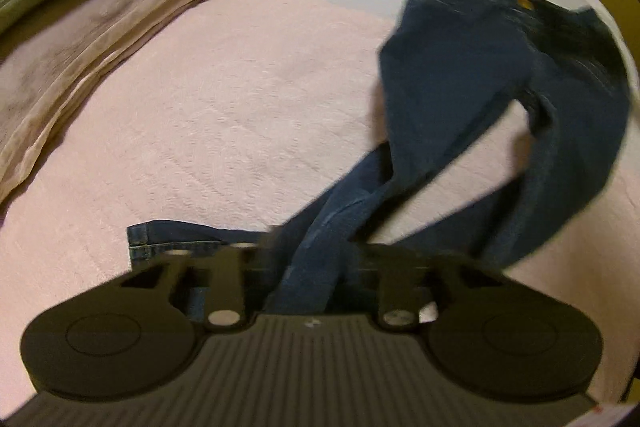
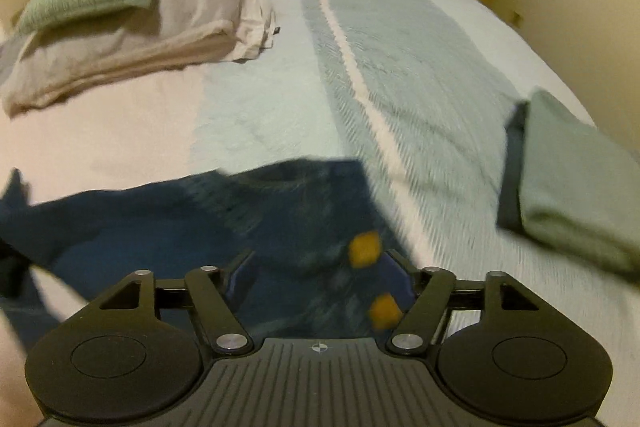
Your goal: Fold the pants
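We find the jeans (image 1: 480,99) lying twisted near the bed's (image 1: 224,115) foot-side edge, legs crossed, no tidy fold made yet; nearly all the folding is left. Our left gripper (image 1: 304,267) appears closed on a leg. Our right gripper (image 2: 320,279) stands wide, waistband cloth between its fingers, not pinched. Motion blur smears the denim; the left fingertips are hidden behind fabric, so that grip is our judgement.
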Action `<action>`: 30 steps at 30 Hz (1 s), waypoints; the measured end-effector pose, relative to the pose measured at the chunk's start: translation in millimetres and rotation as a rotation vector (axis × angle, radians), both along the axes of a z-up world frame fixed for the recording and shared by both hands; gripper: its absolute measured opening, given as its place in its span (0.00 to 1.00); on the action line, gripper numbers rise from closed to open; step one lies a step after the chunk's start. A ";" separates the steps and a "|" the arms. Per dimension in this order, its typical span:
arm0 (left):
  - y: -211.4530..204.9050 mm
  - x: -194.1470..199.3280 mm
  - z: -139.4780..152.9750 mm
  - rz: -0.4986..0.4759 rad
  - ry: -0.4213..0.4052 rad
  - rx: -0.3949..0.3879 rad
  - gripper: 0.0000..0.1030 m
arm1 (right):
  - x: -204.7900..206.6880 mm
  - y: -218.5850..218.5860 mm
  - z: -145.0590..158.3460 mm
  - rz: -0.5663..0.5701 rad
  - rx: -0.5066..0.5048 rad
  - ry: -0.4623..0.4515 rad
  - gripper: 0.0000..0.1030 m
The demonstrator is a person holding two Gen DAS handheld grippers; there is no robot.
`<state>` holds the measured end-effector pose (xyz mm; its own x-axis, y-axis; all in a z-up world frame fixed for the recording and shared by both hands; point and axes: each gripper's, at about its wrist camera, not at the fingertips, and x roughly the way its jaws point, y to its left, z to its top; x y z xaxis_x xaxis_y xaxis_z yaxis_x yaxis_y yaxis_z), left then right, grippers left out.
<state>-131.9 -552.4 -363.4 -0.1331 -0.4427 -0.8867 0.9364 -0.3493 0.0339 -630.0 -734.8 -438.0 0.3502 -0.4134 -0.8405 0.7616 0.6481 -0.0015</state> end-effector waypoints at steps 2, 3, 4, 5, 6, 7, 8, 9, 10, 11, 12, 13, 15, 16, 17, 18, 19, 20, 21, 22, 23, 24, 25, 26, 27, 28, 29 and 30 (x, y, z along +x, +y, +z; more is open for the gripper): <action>-4.8 1.2 0.6 0.064 -0.011 -0.002 0.05 | 4.3 -45.7 -21.8 0.025 0.050 -0.008 0.67; -8.3 2.4 2.1 0.080 -0.013 0.000 0.04 | 7.9 -66.6 -32.8 0.041 0.079 -0.010 0.67; -9.5 2.1 3.0 0.098 -0.019 0.001 0.03 | 12.5 -86.1 -44.2 0.058 0.101 -0.011 0.67; -10.3 2.0 4.4 0.111 -0.023 0.005 0.02 | 16.7 -101.2 -56.3 0.080 0.116 -0.013 0.67; -11.0 1.9 5.6 0.124 -0.022 0.012 0.02 | 20.7 -117.9 -68.2 0.104 0.141 -0.018 0.67; -11.6 2.3 6.7 0.141 -0.020 0.021 0.02 | 24.5 -130.7 -81.7 0.121 0.180 -0.021 0.67; -13.1 3.8 8.3 0.157 -0.014 0.032 0.02 | 26.9 -141.0 -94.5 0.136 0.229 -0.030 0.67; -15.6 4.6 10.9 0.170 -0.008 0.043 0.02 | 28.1 -147.7 -103.3 0.148 0.279 -0.045 0.67; -16.4 5.2 14.7 0.179 -0.006 0.054 0.02 | 27.4 -154.5 -110.8 0.150 0.342 -0.073 0.67; -17.7 5.2 20.4 0.178 -0.007 0.064 0.02 | 24.1 -159.0 -115.6 0.135 0.389 -0.100 0.56; -19.3 4.0 27.3 0.174 -0.011 0.069 0.02 | 18.8 -161.7 -114.4 0.112 0.411 -0.128 0.41; -22.5 4.5 35.8 0.173 -0.011 0.075 0.02 | 12.3 -162.2 -107.1 0.089 0.413 -0.162 0.30; -33.8 8.3 54.4 0.173 -0.014 0.080 0.02 | -1.3 -161.4 -79.5 0.061 0.378 -0.222 0.03; -44.3 10.6 67.2 0.162 -0.015 0.081 0.02 | -5.6 -159.5 -63.5 0.074 0.341 -0.228 0.03; -54.9 11.9 76.1 0.144 -0.025 0.075 0.02 | -9.2 -157.4 -46.3 0.098 0.283 -0.210 0.03; -69.9 13.3 85.3 0.117 -0.045 0.067 0.02 | -13.7 -158.2 -35.2 0.100 0.248 -0.204 0.03; -87.5 15.9 91.2 0.089 -0.065 0.060 0.02 | -20.4 -160.8 -27.5 0.080 0.223 -0.211 0.03; -107.3 19.5 93.9 0.067 -0.085 0.053 0.02 | -27.7 -166.0 -22.4 0.045 0.200 -0.220 0.03; -126.7 18.8 91.7 0.055 -0.104 0.050 0.04 | -33.8 -172.2 -20.4 -0.001 0.173 -0.227 0.03; -147.8 18.2 86.4 0.051 -0.135 0.031 0.09 | -37.2 -175.4 -22.3 -0.050 0.152 -0.224 0.03; -166.4 17.3 78.9 0.050 -0.164 0.021 0.13 | -39.7 -181.5 -27.8 -0.104 0.136 -0.206 0.05; -184.0 17.4 70.0 0.055 -0.194 0.023 0.16 | -40.0 -185.5 -36.4 -0.160 0.127 -0.162 0.09; -199.2 18.9 61.8 0.072 -0.236 0.022 0.18 | -39.3 -186.3 -40.2 -0.208 0.092 -0.109 0.10; -208.3 22.8 56.2 0.089 -0.264 0.020 0.18 | -39.4 -183.5 -41.2 -0.243 0.045 -0.063 0.15; -211.5 28.1 55.2 0.112 -0.273 0.007 0.18 | -39.3 -176.8 -39.7 -0.253 0.021 -0.059 0.21; -209.2 35.8 58.1 0.146 -0.271 -0.015 0.18 | -37.4 -168.6 -36.9 -0.252 0.009 -0.071 0.26; -201.7 44.6 62.6 0.180 -0.258 -0.031 0.19 | -35.4 -158.7 -33.6 -0.243 -0.003 -0.074 0.38; -190.5 53.0 67.1 0.203 -0.236 -0.042 0.20 | -31.6 -147.0 -29.9 -0.220 -0.011 -0.079 0.43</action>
<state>-78.9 -742.9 -296.2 0.1693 -0.4758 -0.8631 0.9515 -0.1494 0.2689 -661.6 -881.7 -467.8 0.3151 -0.4961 -0.8090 0.8827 0.4663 0.0579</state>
